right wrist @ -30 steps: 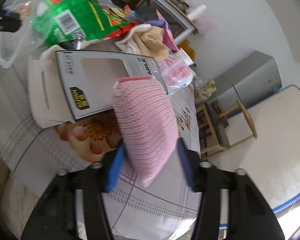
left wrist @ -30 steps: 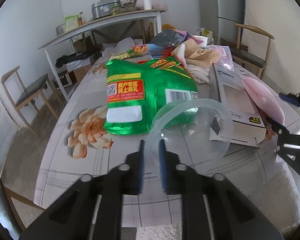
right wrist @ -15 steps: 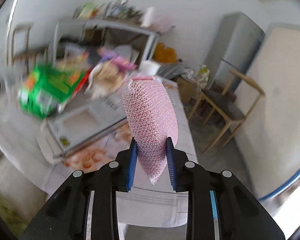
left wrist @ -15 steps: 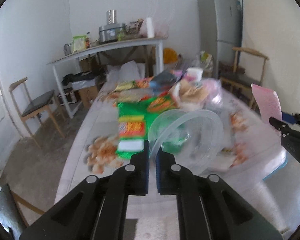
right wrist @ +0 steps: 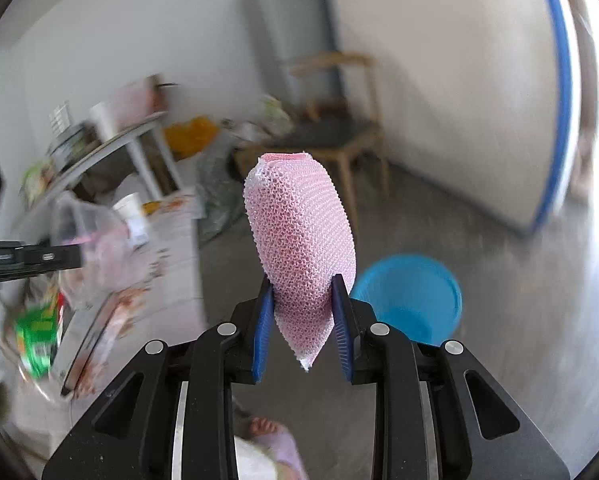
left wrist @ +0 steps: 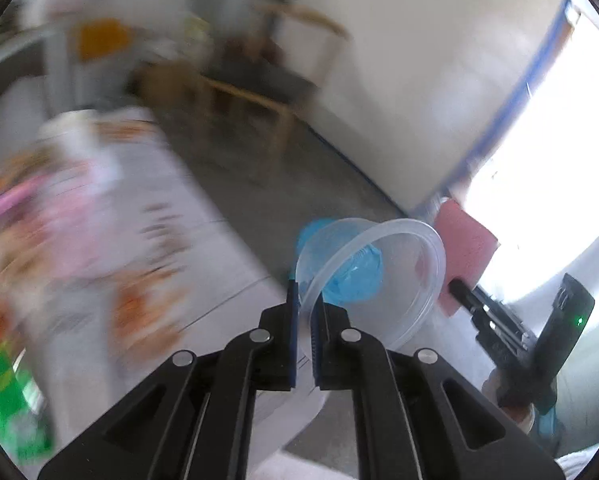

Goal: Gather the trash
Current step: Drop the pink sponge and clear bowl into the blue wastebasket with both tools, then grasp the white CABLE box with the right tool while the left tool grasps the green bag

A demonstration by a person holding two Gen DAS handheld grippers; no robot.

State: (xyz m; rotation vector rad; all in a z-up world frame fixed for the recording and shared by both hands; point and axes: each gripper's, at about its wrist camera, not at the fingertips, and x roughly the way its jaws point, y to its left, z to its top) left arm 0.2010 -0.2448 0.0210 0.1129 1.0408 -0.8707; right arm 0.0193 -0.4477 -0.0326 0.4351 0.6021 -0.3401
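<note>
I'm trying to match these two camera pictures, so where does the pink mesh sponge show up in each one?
Left wrist view: pink mesh sponge at right of centre, behind the clear plastic bowl.
Right wrist view: sponge in the centre, clamped in the right gripper.
Shared landmark: the blue bin on the floor.

Our left gripper (left wrist: 305,308) is matte black plastic, two broad angular arms with triangular cut-outs, each carrying round silver screw heads at the pivots. Its fingers (left wrist: 293,336) are lined with ribbed blue pads. Our right gripper (right wrist: 301,322) is built the same way: black arms, silver screws, blue ridged pads on the fingers (right wrist: 262,328). Seen from the left wrist, the right unit also carries a slim black box with a small green light. Below it we wear something pale lilac and white
</note>
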